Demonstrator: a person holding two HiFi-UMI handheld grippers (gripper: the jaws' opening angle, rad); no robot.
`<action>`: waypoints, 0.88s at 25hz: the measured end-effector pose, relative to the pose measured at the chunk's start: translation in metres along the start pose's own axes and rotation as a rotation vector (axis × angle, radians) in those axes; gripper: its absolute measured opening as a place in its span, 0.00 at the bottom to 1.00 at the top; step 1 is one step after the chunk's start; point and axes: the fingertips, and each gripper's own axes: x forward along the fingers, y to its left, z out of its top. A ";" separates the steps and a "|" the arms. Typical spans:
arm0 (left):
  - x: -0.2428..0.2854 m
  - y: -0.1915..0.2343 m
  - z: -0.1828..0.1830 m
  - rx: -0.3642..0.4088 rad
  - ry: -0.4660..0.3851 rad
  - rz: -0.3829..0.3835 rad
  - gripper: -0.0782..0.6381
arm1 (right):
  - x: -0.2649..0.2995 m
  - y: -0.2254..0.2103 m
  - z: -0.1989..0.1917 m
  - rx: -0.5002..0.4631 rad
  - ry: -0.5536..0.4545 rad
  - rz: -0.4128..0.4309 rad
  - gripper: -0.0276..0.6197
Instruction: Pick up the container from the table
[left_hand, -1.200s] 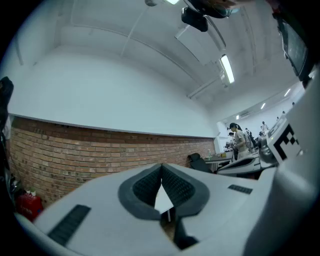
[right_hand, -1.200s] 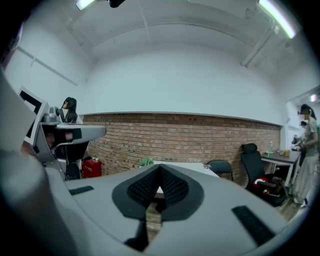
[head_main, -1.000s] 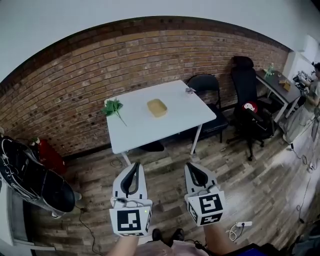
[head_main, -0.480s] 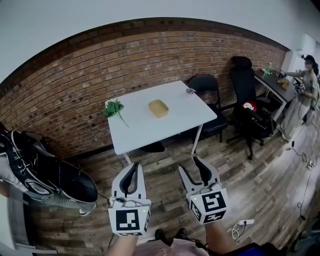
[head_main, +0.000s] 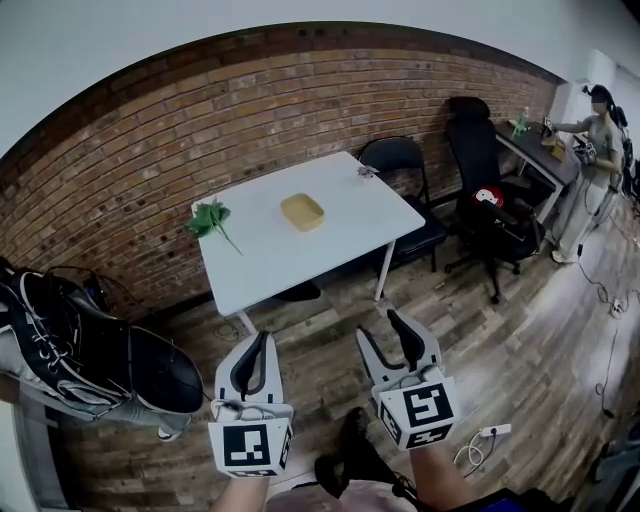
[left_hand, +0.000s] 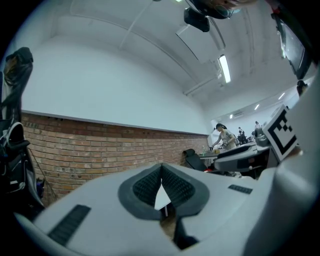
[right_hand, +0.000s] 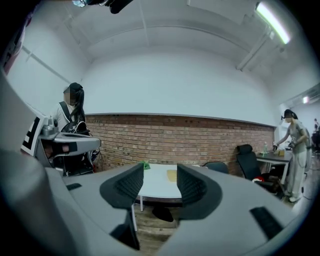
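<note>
A shallow tan container (head_main: 302, 211) lies near the middle of a white table (head_main: 260, 260) by the brick wall; in the right gripper view the container (right_hand: 172, 174) shows far off between the jaws. Both grippers hover over the wooden floor, well short of the table. My left gripper (head_main: 254, 352) is shut, its pads touching at the tips with nothing held; the left gripper (left_hand: 161, 170) shows the same in its own view. My right gripper (head_main: 384, 336) is open and empty, and the right gripper (right_hand: 159, 181) aims level at the table.
A green leafy sprig (head_main: 209, 218) lies on the table's left end, a small object (head_main: 366, 172) at its far right corner. Black chairs (head_main: 400, 160) stand right of the table. A dark bag on a stand (head_main: 80, 350) is at left. A person (head_main: 590, 120) works at a desk, far right.
The right gripper's jaws went from shut to open. The left gripper sank a little lower in the head view. The view shifted, and the person at the far right came into sight.
</note>
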 end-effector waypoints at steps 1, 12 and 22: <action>0.005 0.000 -0.004 0.001 0.008 -0.002 0.12 | 0.004 -0.002 -0.003 0.002 0.003 -0.001 0.37; 0.126 0.010 -0.037 0.018 0.089 0.004 0.12 | 0.113 -0.066 -0.027 0.043 0.049 0.034 0.37; 0.214 0.018 -0.028 0.062 0.104 0.072 0.12 | 0.200 -0.117 -0.015 0.052 0.036 0.116 0.35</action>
